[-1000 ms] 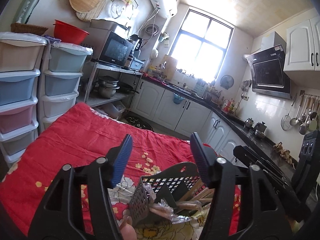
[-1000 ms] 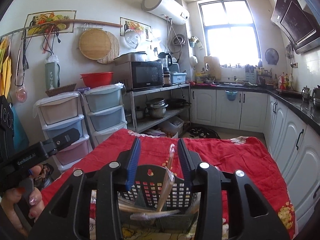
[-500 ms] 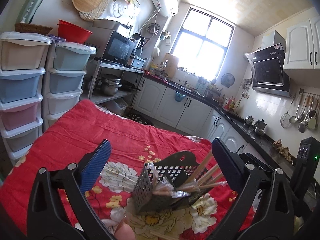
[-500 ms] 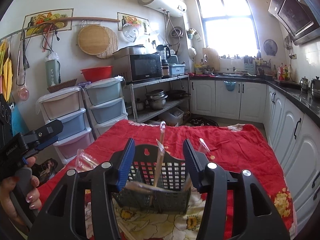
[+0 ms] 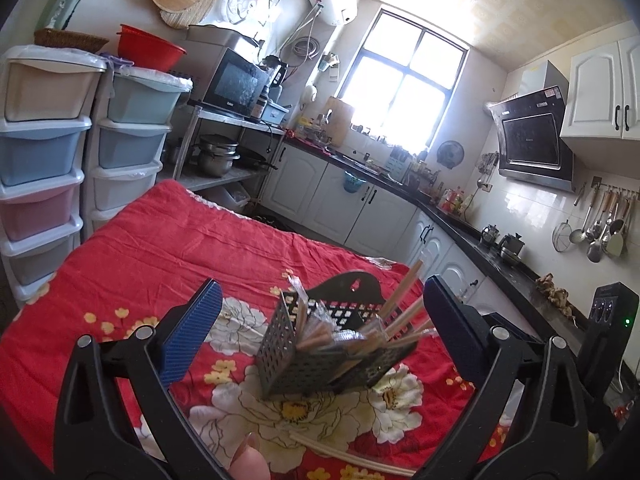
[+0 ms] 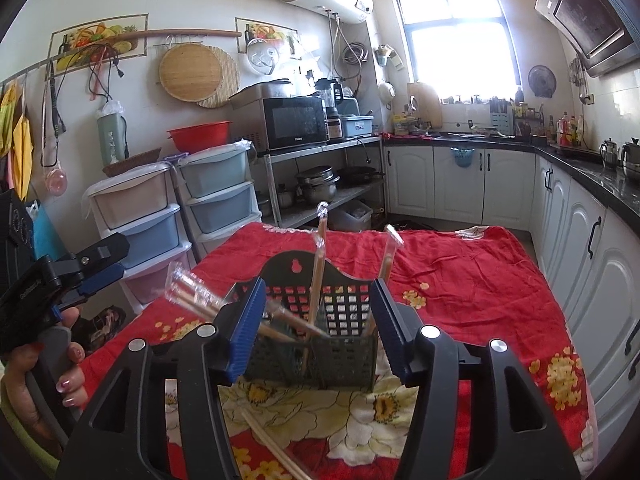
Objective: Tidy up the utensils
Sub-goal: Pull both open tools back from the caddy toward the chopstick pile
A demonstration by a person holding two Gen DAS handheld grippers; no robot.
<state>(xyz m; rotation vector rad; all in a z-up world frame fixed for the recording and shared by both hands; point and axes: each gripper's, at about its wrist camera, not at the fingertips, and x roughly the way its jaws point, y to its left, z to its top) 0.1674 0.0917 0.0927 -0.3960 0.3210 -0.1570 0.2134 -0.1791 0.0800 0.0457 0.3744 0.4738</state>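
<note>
A dark grey perforated utensil basket [image 5: 320,364] [image 6: 344,356] stands on the red flowered cloth [image 5: 160,264], holding several plastic-wrapped wooden chopsticks [image 5: 400,300] [image 6: 318,264] that lean out at different angles. My left gripper [image 5: 322,282] is open wide just short of the basket, touching nothing. My right gripper [image 6: 318,285] faces the basket's front with its jaws opening. The basket shows in the gap, but the pads [image 6: 248,320] do not press on it. A loose pair of chopsticks [image 5: 344,452] [image 6: 272,444] lies on the cloth nearer to me.
A hand holds the left gripper's body [image 6: 60,284] at the left edge of the right wrist view. Stacked plastic drawers [image 5: 40,152] stand left of the table, white cabinets [image 6: 580,264] and a black counter to the right. Bare red cloth [image 6: 460,264] lies behind the basket.
The left jaws have swung from narrow to wide open. The right jaws have widened. Both grippers have drawn back, so the basket sits farther ahead and lower between the fingers.
</note>
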